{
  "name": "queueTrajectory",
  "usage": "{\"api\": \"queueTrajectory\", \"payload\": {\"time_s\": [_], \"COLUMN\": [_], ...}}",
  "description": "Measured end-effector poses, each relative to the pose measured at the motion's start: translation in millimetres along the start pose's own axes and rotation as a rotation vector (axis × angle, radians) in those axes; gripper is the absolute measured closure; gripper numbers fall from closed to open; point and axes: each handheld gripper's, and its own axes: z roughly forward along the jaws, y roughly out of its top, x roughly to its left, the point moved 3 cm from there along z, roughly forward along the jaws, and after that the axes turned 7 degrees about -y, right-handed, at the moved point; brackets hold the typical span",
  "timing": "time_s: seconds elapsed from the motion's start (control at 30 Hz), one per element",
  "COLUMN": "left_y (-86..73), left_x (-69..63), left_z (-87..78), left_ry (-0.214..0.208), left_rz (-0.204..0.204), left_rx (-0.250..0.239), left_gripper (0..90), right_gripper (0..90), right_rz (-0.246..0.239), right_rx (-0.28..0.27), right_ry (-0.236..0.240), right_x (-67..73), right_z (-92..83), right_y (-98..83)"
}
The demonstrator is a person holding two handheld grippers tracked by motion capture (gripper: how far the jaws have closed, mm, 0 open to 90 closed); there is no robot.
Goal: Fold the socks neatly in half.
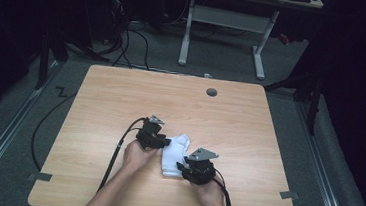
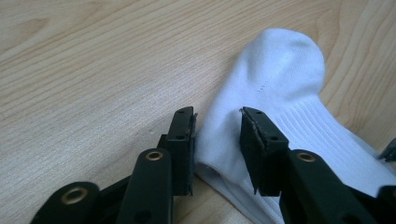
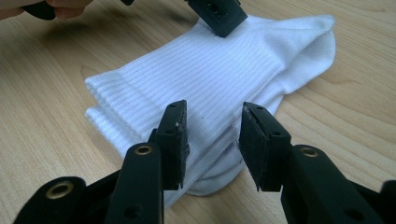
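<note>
High view shows white socks low in the middle of the table, between the left gripper and right gripper. Soft, light and floppy, I think; pinch the thick folded edge. Both gripper views show jaws partway closed around cloth; a firm hold is unclear. Right gripper view shows the ribbed cuffs.

White ribbed socks on light woodgrain table.

The high view looks forward and down from above the table's near edge, far off. Each gripper view sits low and close to the sock, facing it from opposite sides.
</note>
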Motion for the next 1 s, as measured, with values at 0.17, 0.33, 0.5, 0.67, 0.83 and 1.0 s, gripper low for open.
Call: {"api": "queueTrajectory", "payload": {"time_s": [0.17,0.33,0.5,0.67,0.83,1.0], "left_y": [-1.1,-0.4,2.2,4.2,5.7,8.4], "left_x": [2.1,-0.3,-4.3,-8.5,-11.2,-13.8], "left_z": [-0.3,-1.7,-7.0,-12.1,-15.9,-21.7], "left_ry": [-0.044,-0.035,-0.037,-0.045,-0.057,-0.073], "left_rz": [-0.012,0.010,0.016,0.034,0.039,0.044], "left_rx": [0.004,-0.002,-0.033,-0.053,-0.073,-0.108], "left_gripper": [75.3,79.7,80.6,80.9,81.1,81.2], "right_gripper": [62.0,65.4,71.3,73.1,73.4,73.0], "right_rz": [0.000,0.011,0.015,0.040,0.055,0.048], "right_rx": [0.005,0.004,-0.048,-0.088,-0.063,0.001], "right_ry": [0.000,0.012,0.025,0.066,0.090,0.084], "right_x": [-0.3,-0.8,1.5,9.9,17.2,25.2], "right_z": [-0.2,-3.3,-13.4,-14.2,-3.8,11.5], "right_y": [0.6,2.7,14.3,25.0,27.1,20.1]}}
